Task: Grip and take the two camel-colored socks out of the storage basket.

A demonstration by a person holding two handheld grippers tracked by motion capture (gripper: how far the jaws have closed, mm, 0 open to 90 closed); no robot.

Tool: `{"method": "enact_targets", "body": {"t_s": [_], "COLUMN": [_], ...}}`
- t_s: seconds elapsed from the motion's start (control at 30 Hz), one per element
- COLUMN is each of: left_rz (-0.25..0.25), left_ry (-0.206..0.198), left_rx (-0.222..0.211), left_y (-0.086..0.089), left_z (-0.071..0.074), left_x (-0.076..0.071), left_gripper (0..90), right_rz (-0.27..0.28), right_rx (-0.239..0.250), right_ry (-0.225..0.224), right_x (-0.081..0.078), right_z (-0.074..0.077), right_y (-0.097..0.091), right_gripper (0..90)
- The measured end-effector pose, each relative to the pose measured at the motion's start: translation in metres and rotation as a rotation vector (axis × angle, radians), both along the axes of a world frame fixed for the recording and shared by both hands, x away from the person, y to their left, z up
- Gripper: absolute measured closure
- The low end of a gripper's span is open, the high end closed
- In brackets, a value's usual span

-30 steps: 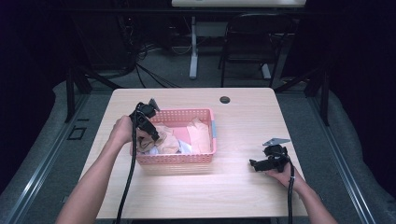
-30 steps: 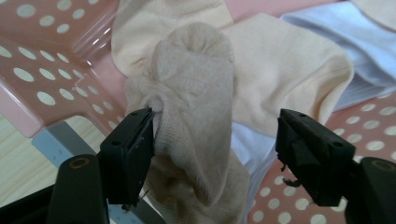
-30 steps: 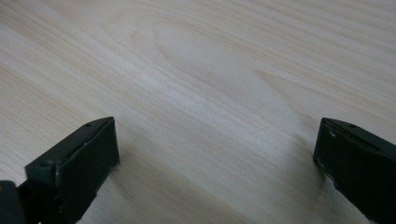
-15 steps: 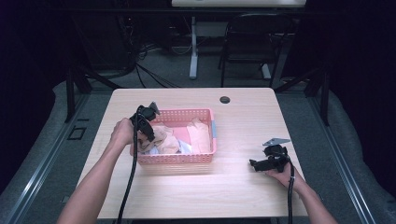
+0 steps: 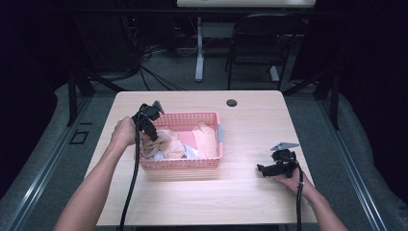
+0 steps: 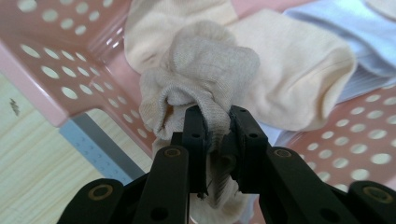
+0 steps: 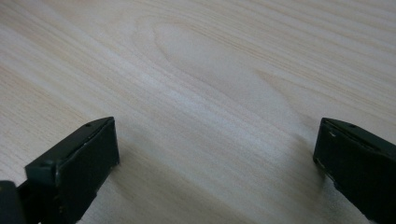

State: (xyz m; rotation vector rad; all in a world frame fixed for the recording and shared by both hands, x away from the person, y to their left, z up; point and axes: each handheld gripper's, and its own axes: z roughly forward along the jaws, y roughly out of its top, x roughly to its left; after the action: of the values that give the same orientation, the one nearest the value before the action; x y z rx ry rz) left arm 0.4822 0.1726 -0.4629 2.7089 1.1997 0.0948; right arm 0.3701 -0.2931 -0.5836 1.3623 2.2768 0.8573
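A beige sock [image 6: 201, 79] is pinched between the closed jaws of the left gripper [image 5: 150, 126], at the left end of the pink basket [image 5: 217, 137] near the table's [image 5: 250, 192] left edge. A lift-out step is judged; next, a clear rise is needed. The right gripper [image 5: 278, 166] is rested wide apart, holding nothing, near the right edge.

The pink basket [image 5: 183, 162] sits left of middle on the counter [image 5: 250, 192], crowded with bunched socks [image 5: 166, 144], and the left hand-held gripper [image 5: 150, 126] occupies its left end. Bare counter lies open along the near edge, the far edge and the whole right side, broken by the right hand-held gripper [image 5: 269, 168] resting low there and a small dark disc [image 5: 232, 102] near the far edge.
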Motion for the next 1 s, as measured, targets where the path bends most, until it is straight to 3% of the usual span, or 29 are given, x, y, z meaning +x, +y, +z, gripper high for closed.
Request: {"method": "enact_targets", "body": {"t_s": [0.5, 0.7, 1.0], "left_rz": [-0.051, -0.059, -0.048], "left_ry": [-0.095, -0.11, -0.128], "left_rx": [-0.024, -0.023, -0.024], "left_y": [-0.012, -0.013, -0.005], "left_z": [0.075, 0.09, 0.099], "left_x": [-0.006, -0.008, -0.009], "left_gripper": [77.8, 77.8, 77.7], "right_rz": [0.0, 0.001, 0.002], "right_rx": [0.0, -0.002, -0.002], "right_ry": [0.0, 0.001, 0.0], "right_x": [0.0, 0.0, 0.0], "right_z": [0.0, 0.0, 0.0], "right_y": [0.0, 0.0, 0.0], "right_gripper": [0.0, 0.0, 0.0]}}
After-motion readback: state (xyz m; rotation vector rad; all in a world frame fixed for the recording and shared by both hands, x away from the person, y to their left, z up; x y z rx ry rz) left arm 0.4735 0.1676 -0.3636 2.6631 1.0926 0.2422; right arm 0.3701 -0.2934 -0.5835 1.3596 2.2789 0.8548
